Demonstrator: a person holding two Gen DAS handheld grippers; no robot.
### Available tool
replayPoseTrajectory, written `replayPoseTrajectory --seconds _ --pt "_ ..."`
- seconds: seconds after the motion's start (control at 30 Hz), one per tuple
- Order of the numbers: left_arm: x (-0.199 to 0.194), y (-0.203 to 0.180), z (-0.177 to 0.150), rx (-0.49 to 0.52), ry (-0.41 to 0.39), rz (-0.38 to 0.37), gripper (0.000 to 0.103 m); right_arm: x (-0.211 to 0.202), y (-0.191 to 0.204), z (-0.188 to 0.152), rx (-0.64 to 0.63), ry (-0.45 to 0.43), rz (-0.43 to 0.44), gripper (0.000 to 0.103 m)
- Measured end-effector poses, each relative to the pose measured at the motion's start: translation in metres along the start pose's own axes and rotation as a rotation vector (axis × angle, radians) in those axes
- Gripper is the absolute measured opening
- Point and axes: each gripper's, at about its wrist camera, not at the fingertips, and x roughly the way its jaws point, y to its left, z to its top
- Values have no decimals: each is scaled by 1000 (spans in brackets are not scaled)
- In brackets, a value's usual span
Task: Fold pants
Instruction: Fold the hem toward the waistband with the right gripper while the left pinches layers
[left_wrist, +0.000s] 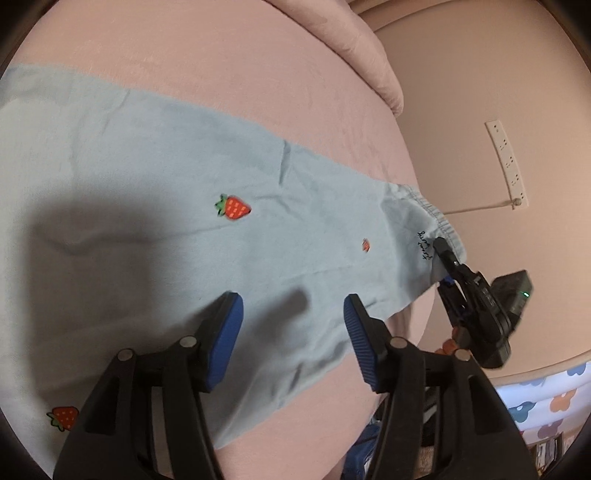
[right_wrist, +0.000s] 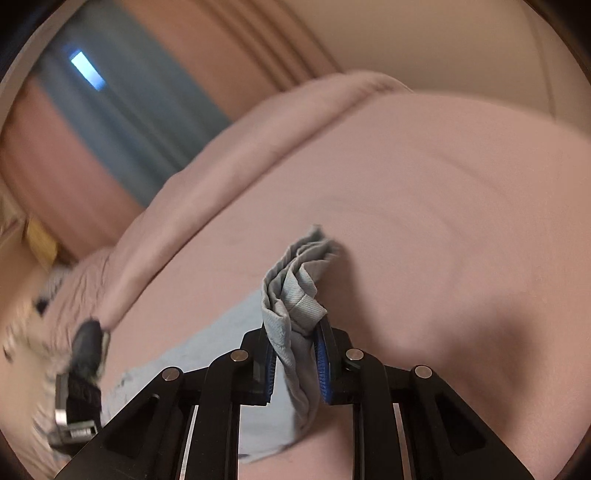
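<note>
Light blue pants (left_wrist: 177, 192) with red strawberry prints lie flat along the pink bed (left_wrist: 229, 62). Their elastic waistband (left_wrist: 439, 218) sits at the bed's right edge. My left gripper (left_wrist: 293, 325) is open and empty, hovering just above the pants near their lower edge. My right gripper (right_wrist: 295, 354) is shut on the bunched waistband (right_wrist: 295, 291) and lifts it slightly off the bed. It also shows in the left wrist view (left_wrist: 441, 247), pinching the waistband corner.
A folded pink duvet (left_wrist: 354, 40) lies at the far end of the bed. A white power strip (left_wrist: 506, 162) lies on the floor to the right. A floral cloth (left_wrist: 546, 406) is at the lower right. Curtains (right_wrist: 122, 110) hang behind the bed.
</note>
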Motion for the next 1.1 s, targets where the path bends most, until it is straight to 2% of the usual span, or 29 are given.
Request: replayPoseTrajectory --seconds 0.2,0.33,0.4,0.43,0.57,0.7,0.73,0.8,0.9,1.0,1.1 --pt "-23 10 4 -79 -57 -98 60 5 70 -11 -229 23 20 21" --pt "-15 0 16 -113 -77 -178 66 15 103 -31 -343 56 49 21" --pt "-9 0 18 -153 -72 -249 77 21 114 -42 -387 75 65 21" --pt "-8 2 18 -172 -68 -270 79 23 119 -48 -405 83 75 21" --pt "1 13 18 -262 -52 -339 79 28 126 -71 -433 122 126 21" --pt "-2 20 17 -285 -61 -351 77 35 134 -91 -477 178 143 21" --pt "-3 20 17 -283 -62 -340 75 35 136 -95 -489 185 149 21" --pt "-8 23 17 -265 -67 -302 54 34 141 -100 -509 195 176 21" --pt "-13 27 17 -260 -77 -273 34 36 150 -107 -538 201 185 21" --pt "-24 29 18 -226 -113 -232 21 37 156 -114 -567 216 188 21" --pt "-35 25 17 -156 -144 -152 16 37 164 -119 -597 223 199 21"
